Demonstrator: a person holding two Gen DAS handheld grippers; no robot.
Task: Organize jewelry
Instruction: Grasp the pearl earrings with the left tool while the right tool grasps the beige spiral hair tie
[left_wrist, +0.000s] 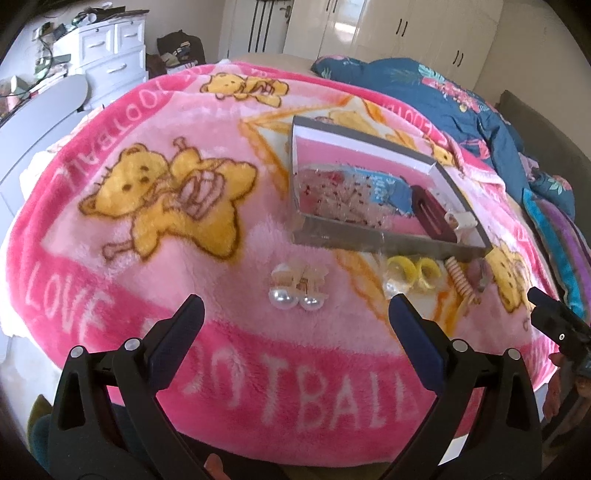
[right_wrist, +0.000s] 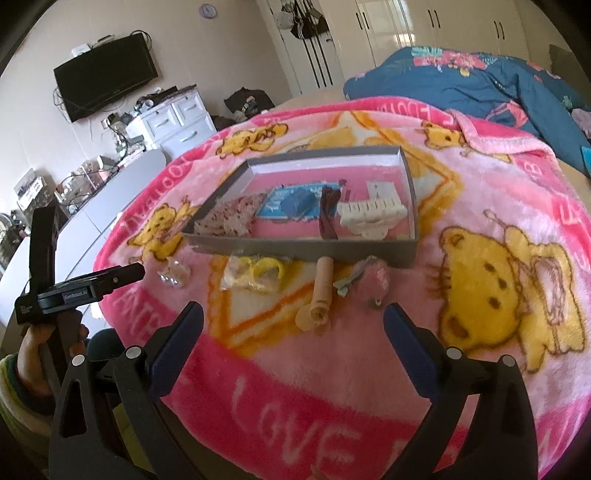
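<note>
A shallow grey box (left_wrist: 384, 244) (right_wrist: 295, 248) lies on a pink blanket and holds a speckled packet (right_wrist: 229, 218), a blue card (right_wrist: 293, 205), a dark red clip (right_wrist: 328, 218) and a cream hair claw (right_wrist: 371, 218). In front of it lie a pearl clip (left_wrist: 299, 288) (right_wrist: 173, 275), a packet of yellow rings (left_wrist: 413, 275) (right_wrist: 256, 275), a beige spiral clip (left_wrist: 460, 282) (right_wrist: 319, 295) and a pink piece (right_wrist: 369, 282). My left gripper (left_wrist: 295, 319) is open just short of the pearl clip. My right gripper (right_wrist: 293, 321) is open, the spiral clip between its fingertips.
The pink teddy-bear blanket (left_wrist: 147, 229) covers the bed. A blue floral duvet (left_wrist: 443, 96) is bunched at the far right. White drawers (left_wrist: 110, 48) and a cluttered white counter (right_wrist: 92, 195) stand to the left. A wall TV (right_wrist: 107, 85) hangs beyond.
</note>
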